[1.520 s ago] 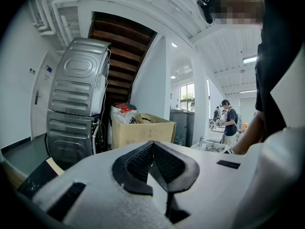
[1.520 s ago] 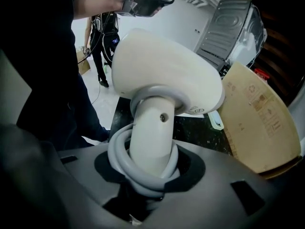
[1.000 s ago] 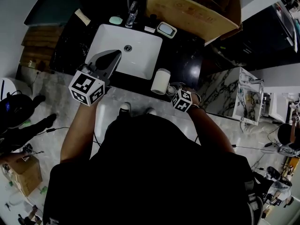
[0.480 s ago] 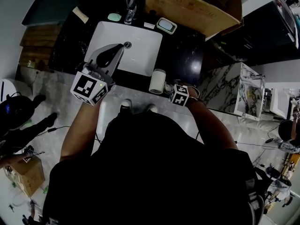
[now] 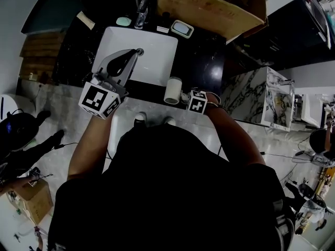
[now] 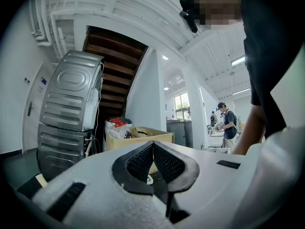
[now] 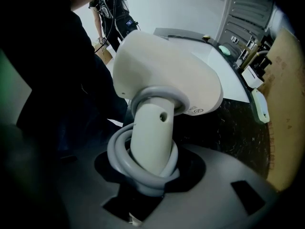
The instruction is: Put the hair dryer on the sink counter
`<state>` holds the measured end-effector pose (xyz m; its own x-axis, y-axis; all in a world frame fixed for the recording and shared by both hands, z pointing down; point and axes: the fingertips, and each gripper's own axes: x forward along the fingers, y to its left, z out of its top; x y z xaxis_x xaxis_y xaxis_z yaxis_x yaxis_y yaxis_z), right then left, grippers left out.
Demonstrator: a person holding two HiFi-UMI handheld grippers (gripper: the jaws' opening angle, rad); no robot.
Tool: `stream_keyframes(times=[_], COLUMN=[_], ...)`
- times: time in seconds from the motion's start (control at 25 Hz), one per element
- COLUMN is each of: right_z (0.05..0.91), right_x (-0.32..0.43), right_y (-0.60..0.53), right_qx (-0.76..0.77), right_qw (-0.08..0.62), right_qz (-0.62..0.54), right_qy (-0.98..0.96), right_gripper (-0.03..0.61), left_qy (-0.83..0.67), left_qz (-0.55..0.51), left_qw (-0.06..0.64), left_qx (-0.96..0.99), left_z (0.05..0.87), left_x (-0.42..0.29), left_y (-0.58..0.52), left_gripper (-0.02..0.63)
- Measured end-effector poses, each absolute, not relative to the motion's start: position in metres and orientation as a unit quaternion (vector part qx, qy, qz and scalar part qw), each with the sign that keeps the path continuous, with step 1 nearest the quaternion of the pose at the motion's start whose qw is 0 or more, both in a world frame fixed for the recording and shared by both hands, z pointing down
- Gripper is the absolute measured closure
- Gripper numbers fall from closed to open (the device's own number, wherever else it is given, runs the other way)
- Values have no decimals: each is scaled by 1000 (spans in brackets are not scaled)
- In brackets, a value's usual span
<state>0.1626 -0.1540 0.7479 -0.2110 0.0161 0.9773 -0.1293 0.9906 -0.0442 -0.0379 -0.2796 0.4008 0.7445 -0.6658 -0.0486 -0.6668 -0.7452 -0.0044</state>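
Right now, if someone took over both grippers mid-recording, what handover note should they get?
Left gripper: jaws together, nothing in them; it hovers over the white basin.
Right gripper: clamped on the handle of the hair dryer, whose grey cord is wound round that handle.
Where: the dryer is at the front edge of the black sink counter, right of the basin; whether it rests on the counter I cannot tell.
Done: dryer in hand, at the counter.
Left: set it down on bare counter, open the jaws, draw back.
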Motion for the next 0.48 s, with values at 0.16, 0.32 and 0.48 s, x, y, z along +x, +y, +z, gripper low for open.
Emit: stream_keyframes(times=[0.16,0.32,0.48], right_z=[748,749,750], right_x=[164,165,164], right_y=[-154,-154,-152], right_qx=[30,24,24], right_qw=[625,628,629], right_qz=[62,65,68], right_qy=[-777,-776,-774], right_gripper=[400,397,390], left_qy=[351,346,347], left_qz=[22,18,19], left_qw=[6,6,0], left_qx=[-936,-938,-938], left_z=[402,403,404], left_x=[-33,-31,-34], left_y=[-281,-282,-284], left_gripper=[598,598,598])
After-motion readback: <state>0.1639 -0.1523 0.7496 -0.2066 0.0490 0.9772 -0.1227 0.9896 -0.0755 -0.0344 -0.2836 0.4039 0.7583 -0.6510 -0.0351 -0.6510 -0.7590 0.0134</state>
